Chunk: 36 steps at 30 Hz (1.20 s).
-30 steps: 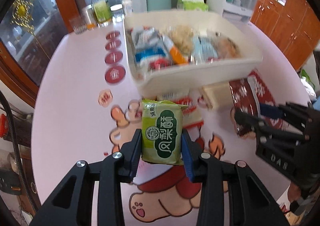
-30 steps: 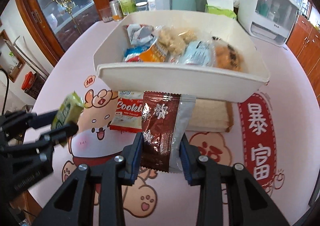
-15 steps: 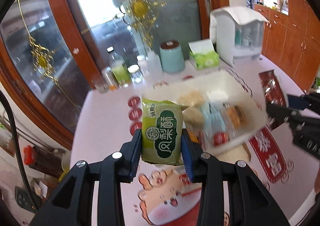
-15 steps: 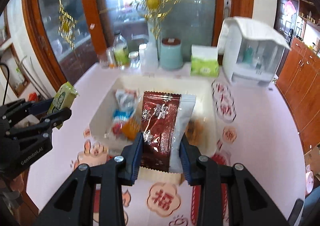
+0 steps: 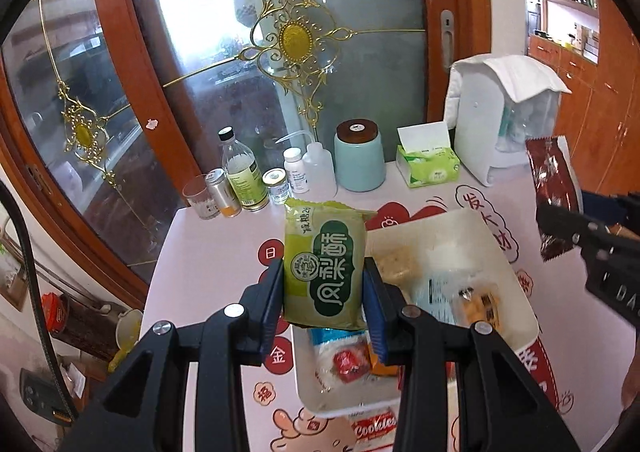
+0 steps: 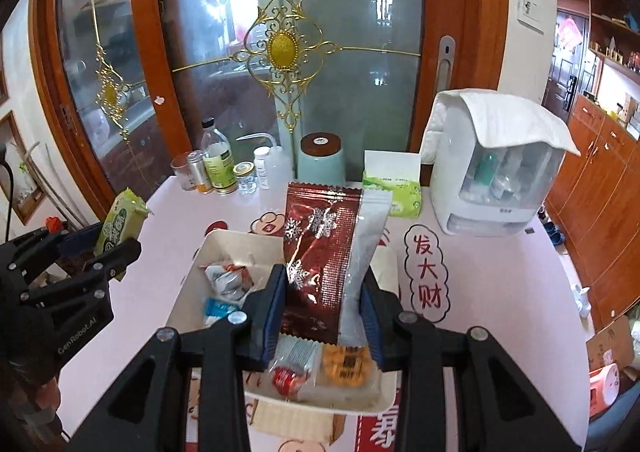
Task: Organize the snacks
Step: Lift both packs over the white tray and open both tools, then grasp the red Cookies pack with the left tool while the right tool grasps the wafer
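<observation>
The left gripper is raised above the white tray, over its left side, its blue-padded jaws clamped flat on the sides of a green snack packet held upright. The right gripper hangs above the same tray, jaws pinched on a dark red snowflake packet, also upright.

Glossy foil brown wrapper, matt white plastic bin, wood-framed glass door.
</observation>
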Each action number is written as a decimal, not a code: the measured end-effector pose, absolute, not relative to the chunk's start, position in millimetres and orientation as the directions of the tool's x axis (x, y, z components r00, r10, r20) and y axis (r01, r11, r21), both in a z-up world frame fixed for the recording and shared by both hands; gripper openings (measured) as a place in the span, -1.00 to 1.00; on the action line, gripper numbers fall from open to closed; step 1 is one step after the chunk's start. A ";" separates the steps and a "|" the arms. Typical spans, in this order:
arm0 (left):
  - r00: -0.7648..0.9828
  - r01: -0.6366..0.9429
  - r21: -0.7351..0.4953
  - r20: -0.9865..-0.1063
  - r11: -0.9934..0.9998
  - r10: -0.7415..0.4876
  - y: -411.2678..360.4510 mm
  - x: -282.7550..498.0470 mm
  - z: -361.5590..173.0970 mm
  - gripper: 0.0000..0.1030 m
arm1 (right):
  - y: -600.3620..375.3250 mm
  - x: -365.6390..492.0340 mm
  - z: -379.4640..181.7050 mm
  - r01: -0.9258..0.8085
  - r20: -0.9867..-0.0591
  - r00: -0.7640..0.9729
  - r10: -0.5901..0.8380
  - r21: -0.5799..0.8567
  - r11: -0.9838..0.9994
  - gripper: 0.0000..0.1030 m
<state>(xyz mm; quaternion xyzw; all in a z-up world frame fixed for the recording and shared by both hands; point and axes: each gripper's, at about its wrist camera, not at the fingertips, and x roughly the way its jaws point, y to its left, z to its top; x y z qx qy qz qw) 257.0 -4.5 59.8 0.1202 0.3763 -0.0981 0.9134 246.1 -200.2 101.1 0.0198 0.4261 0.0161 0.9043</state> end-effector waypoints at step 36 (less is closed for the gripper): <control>0.689 0.280 0.146 -0.719 0.949 -0.092 -12.0 223.4 42.9 0.78 | -194.0 224.6 72.6 -0.070 -0.796 0.590 0.137 0.118 0.991 0.19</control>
